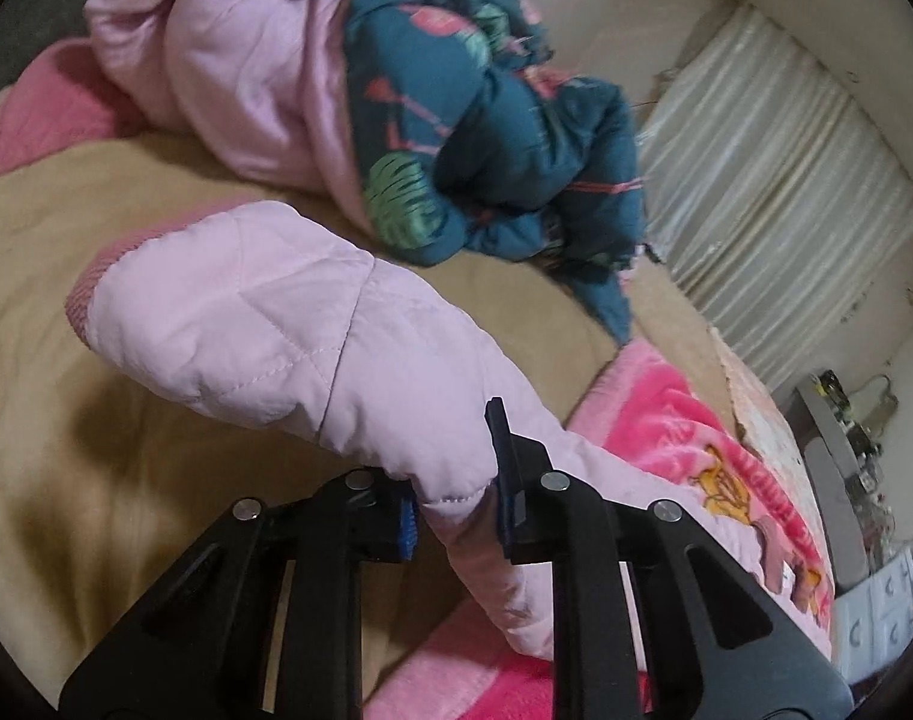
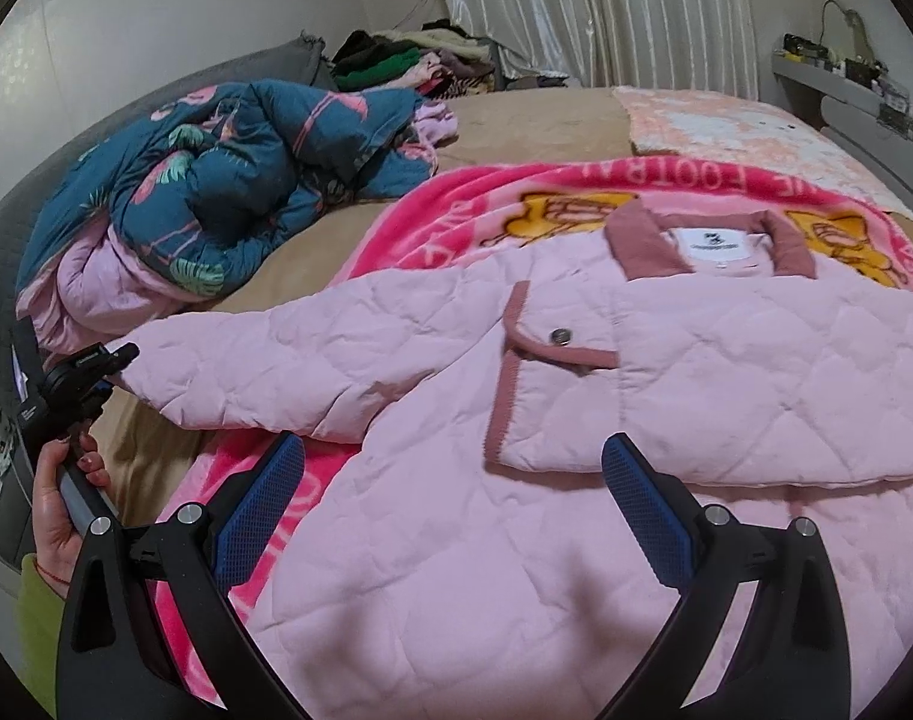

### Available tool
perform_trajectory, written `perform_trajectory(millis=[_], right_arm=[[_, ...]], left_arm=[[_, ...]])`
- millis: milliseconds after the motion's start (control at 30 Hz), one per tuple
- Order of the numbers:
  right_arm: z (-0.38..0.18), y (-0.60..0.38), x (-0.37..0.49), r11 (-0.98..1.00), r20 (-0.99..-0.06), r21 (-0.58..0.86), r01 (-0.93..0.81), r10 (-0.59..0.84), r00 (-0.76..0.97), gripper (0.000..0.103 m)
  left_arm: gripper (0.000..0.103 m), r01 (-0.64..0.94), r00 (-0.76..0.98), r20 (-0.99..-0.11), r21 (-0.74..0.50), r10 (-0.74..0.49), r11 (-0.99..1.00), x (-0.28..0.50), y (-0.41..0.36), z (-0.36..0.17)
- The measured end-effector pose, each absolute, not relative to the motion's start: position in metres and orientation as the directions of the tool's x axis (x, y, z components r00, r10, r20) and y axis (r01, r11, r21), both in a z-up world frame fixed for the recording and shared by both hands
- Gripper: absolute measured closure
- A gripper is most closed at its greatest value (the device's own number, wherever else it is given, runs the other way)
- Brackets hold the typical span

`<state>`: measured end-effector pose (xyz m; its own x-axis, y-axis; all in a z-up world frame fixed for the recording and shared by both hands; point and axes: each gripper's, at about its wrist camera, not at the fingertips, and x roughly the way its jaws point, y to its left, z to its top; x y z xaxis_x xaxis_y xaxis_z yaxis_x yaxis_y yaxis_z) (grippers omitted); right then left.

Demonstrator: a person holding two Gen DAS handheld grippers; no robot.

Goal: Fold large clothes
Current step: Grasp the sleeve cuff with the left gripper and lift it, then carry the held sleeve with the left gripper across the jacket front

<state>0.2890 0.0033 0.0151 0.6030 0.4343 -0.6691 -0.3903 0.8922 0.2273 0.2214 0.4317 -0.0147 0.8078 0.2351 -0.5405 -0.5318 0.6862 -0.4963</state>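
Jacket (image 2: 576, 420), pink and quilted, lies spread on a pink blanket (image 2: 408, 222) over a tan bed (image 2: 516, 114); a teal quilt (image 2: 216, 180) is bunched near the curtain (image 2: 606, 6). Left gripper (image 1: 456, 510) pinches the jacket's sleeve (image 1: 312, 336), lifted off the bed. Right gripper (image 2: 450, 504) hovers over the jacket, fingers wide.

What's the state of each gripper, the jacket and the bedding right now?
Left gripper: shut on the sleeve.
Right gripper: open, above the jacket front.
Pink quilted jacket: spread front-up on the blanket, one sleeve lifted.
Hot-pink cartoon blanket: flat.
Teal flamingo-print duvet: crumpled.
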Motion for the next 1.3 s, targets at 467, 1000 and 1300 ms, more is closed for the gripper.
perform_trajectory(millis=[467, 1000, 1300], right_arm=[[0.03, -0.042, 0.279, 0.911, -0.642, 0.264, -0.315, 0.41, 0.647, 0.004], [0.036, -0.096, 0.263, 0.918, -0.605, 0.311, -0.246, 0.391, 0.694, 0.004], [0.031, -0.115, 0.258, 0.919, -0.603, 0.321, -0.227, 0.383, 0.7, 0.004]], left_arm=[[0.093, -0.461, 0.851, -0.488, -0.516, 0.194, 0.722, 0.218, 0.408, 0.025], [0.093, -0.371, 0.897, -0.411, -0.493, 0.166, 0.787, 0.213, 0.354, 0.075], [0.093, -0.275, 0.929, -0.354, -0.462, 0.108, 0.843, 0.219, 0.306, 0.099]])
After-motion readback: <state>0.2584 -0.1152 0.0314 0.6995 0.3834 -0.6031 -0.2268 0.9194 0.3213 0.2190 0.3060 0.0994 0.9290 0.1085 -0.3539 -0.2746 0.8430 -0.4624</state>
